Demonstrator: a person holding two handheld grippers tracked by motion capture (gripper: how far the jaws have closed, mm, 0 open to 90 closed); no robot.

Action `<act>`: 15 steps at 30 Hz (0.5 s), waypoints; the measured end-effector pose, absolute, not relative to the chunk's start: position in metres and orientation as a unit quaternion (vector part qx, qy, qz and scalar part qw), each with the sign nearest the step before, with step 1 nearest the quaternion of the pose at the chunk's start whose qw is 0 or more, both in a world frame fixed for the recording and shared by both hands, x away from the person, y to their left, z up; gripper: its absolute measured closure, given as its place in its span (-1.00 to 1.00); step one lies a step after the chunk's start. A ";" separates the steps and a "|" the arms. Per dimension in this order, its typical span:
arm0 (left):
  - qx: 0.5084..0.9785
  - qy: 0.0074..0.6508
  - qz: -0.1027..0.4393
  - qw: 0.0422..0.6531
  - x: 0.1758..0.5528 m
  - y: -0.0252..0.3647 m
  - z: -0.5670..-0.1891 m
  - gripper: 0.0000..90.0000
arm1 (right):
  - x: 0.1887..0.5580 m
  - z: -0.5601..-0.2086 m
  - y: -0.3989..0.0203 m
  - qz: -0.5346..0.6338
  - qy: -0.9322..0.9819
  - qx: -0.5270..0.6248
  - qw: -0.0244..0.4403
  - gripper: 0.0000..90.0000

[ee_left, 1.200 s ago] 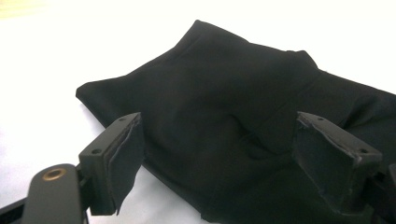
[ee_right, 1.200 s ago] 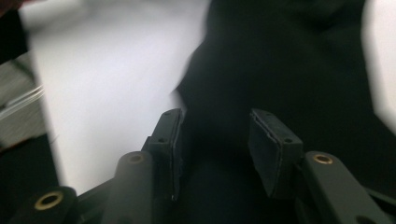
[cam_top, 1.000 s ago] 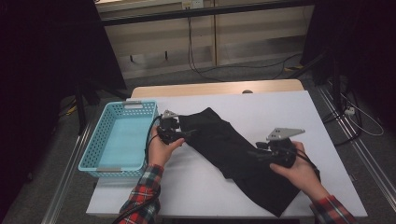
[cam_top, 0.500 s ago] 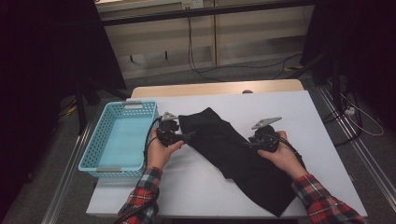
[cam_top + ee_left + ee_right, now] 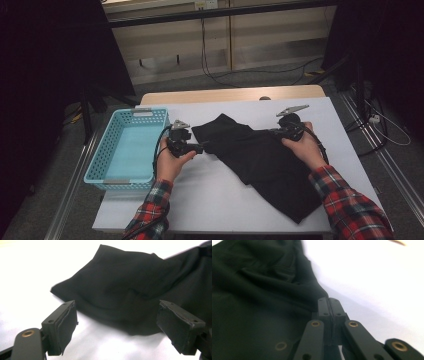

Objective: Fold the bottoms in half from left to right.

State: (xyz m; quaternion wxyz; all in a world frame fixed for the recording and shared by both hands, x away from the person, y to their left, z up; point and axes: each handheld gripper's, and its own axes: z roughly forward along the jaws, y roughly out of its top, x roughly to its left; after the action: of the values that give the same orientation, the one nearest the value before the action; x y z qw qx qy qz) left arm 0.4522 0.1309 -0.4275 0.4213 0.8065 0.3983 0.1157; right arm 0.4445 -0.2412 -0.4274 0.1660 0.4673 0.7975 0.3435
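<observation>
A black cloth [image 5: 260,160] lies spread across the white table [image 5: 210,200], running from its middle toward the near right corner. My left gripper [image 5: 202,146] rests at the cloth's left corner, open, and the folded cloth [image 5: 125,285] lies just beyond its wide-apart jaws [image 5: 117,311]. My right gripper [image 5: 272,131] is at the cloth's far right edge. Its jaws have just been closing and now press together [image 5: 328,300] on the hem of the cloth [image 5: 257,302], whose folds run toward the tips.
A light blue plastic basket [image 5: 100,155] stands on the table's left side, right beside my left hand. Bare white table lies near the front edge and to the right of the cloth. Cables run over the floor beyond the table.
My right hand has moved away from me and to the left along the cloth's right edge, and its jaws have come together. The left hand and gripper have stayed put.
</observation>
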 end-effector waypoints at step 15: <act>0.809 0.401 0.112 0.415 0.449 0.135 -0.431 -0.62 | 0.396 -0.430 -0.283 0.347 0.769 0.506 0.177 0.42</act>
State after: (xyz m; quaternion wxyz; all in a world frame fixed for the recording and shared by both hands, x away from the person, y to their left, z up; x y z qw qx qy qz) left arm 0.4494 0.1346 -0.4314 0.4153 0.8087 0.4012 0.1116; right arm 0.3962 -0.2828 -0.4298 0.1774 0.5061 0.7693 0.3474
